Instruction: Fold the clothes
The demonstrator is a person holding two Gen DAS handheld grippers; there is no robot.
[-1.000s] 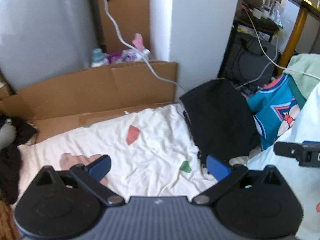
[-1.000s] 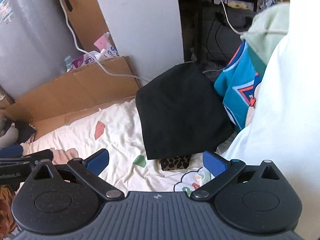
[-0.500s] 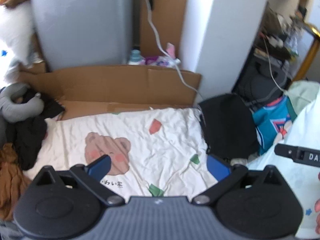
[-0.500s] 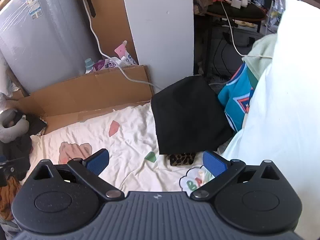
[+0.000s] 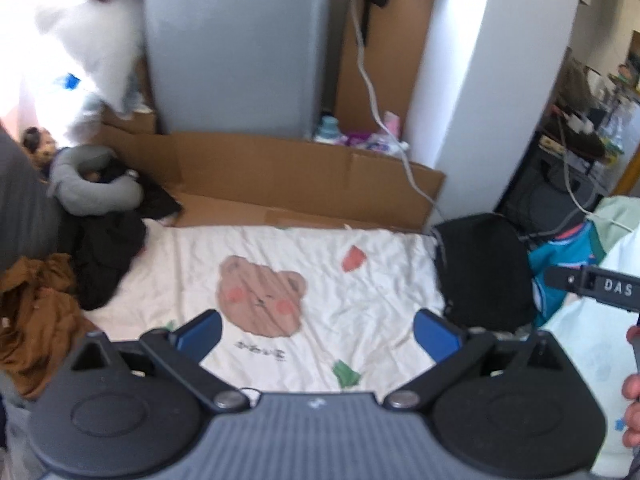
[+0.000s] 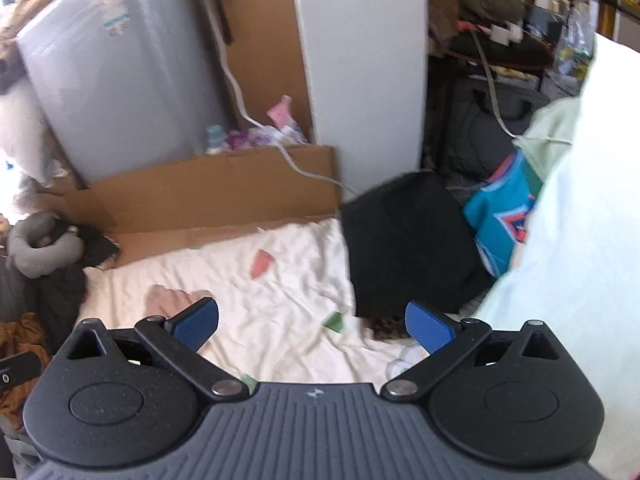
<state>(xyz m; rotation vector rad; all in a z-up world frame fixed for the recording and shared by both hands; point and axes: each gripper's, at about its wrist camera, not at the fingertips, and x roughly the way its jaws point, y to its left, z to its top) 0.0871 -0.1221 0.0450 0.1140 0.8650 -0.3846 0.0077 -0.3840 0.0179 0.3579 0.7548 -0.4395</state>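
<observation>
A folded black garment (image 5: 484, 272) lies at the right edge of a white bedsheet (image 5: 360, 300) printed with a brown bear. Beside it sits a teal garment (image 5: 560, 280). My left gripper (image 5: 318, 332) hovers open above the sheet, nothing between its blue pads. The right gripper's black body (image 5: 600, 288) pokes in from the right, a hand (image 5: 634, 392) below it. In the right wrist view my right gripper (image 6: 312, 324) is open over the sheet (image 6: 272, 300), with the black garment (image 6: 404, 244) ahead right and the teal garment (image 6: 500, 224) behind it.
Dark clothes (image 5: 104, 252), a brown garment (image 5: 36, 312) and a grey neck pillow (image 5: 92, 192) are heaped on the left. Cardboard (image 5: 300, 184), a grey appliance (image 5: 236, 48) and a white cable (image 5: 376, 92) stand behind. Pale fabric (image 6: 560, 280) fills the right; a leopard-print item (image 6: 388, 326) peeks out under the black garment.
Both grippers have drawn back and up from the sheet, so the bear print and the left-hand pile came into view. Both stayed open.
</observation>
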